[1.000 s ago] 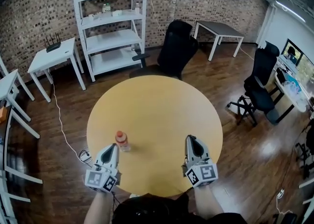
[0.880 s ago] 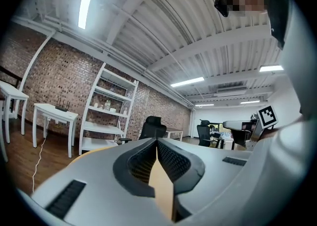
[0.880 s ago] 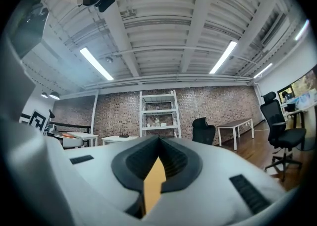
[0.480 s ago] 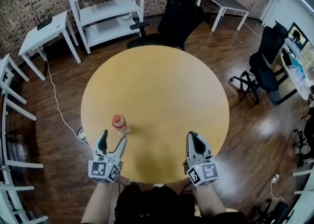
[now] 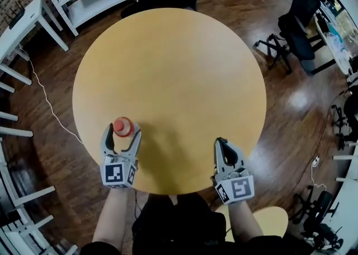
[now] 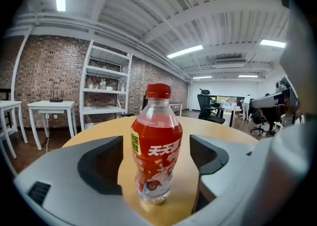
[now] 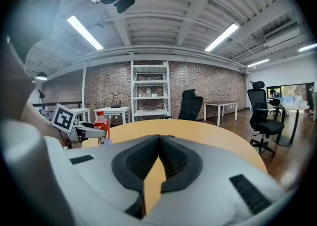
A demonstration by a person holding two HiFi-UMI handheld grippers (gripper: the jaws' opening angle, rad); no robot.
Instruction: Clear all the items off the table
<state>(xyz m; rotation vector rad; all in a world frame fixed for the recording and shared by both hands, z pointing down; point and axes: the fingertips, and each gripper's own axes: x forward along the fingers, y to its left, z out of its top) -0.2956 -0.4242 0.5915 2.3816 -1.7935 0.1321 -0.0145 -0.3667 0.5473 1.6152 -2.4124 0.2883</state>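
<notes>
Left gripper view shows the clear plastic bottle of red drink (image 6: 156, 155), red-capped, standing upright on the round tan desk (image 5: 179, 69), right between the tips of the left tongs (image 5: 121, 136). Their jaws have just been opening and now stand wide, not touching it. The right tongs (image 5: 221, 145) are closed tight on nothing, well away to its right, so the left looks the nearer taker.

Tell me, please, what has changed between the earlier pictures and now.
The left gripper has moved up to the red bottle, and its jaws have just been opening; the bottle now stands between them, not gripped. The right gripper stays shut and empty, and the bottle stays upright on the table.
</notes>
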